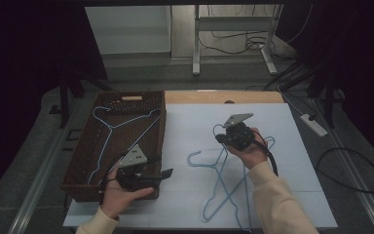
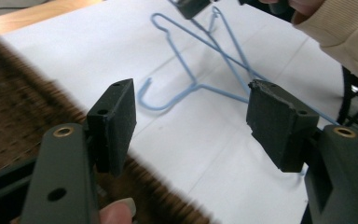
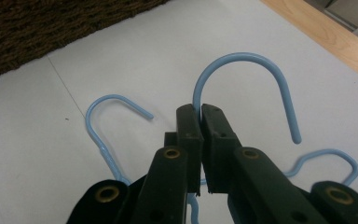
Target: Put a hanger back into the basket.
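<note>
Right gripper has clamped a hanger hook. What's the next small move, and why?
Probably lift the right gripper a little: its jaws are shut on the neck of one blue wire hanger's hook, while other hangers lie crossed under it on the white table. A small lift should show whether it comes free for the wicker basket.

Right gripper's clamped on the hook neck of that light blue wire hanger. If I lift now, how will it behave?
The light blue wire hanger looks thin, so probably light and slightly springy. The right gripper pinches only its neck, so the body may swing or twist. It lies crossed with a second blue hanger on the white table, so it might snag and drag that one.
</note>
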The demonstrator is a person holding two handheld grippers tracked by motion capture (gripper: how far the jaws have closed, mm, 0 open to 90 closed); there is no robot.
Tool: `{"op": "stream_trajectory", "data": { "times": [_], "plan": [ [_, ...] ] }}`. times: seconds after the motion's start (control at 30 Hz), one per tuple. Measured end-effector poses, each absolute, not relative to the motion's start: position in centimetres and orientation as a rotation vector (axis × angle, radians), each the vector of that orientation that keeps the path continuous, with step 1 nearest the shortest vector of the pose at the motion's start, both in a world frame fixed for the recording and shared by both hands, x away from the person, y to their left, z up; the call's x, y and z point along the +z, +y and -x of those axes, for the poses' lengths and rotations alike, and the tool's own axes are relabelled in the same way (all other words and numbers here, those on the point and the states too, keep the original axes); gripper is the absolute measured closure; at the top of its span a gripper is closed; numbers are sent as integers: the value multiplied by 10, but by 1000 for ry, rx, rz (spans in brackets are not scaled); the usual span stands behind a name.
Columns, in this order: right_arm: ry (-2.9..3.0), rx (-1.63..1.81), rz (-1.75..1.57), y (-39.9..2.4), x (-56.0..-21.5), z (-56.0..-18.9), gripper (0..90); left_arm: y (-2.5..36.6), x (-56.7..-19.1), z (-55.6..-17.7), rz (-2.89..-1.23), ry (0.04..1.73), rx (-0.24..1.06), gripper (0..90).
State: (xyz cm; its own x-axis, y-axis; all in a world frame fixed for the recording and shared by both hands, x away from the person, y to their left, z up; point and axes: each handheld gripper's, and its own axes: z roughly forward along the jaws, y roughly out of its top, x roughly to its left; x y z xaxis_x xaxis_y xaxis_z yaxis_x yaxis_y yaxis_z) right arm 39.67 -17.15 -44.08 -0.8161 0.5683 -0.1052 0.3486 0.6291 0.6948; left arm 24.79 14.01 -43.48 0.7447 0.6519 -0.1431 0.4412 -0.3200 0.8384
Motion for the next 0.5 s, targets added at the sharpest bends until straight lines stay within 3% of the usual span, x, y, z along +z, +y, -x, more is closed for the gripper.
{"op": "stream_trajectory", "data": {
  "times": [0.5],
  "plan": [
    [2519, 1008, -741, -171, -437, -392, 875, 101, -441, -262, -2025, 826, 213, 342]
  ]
}}
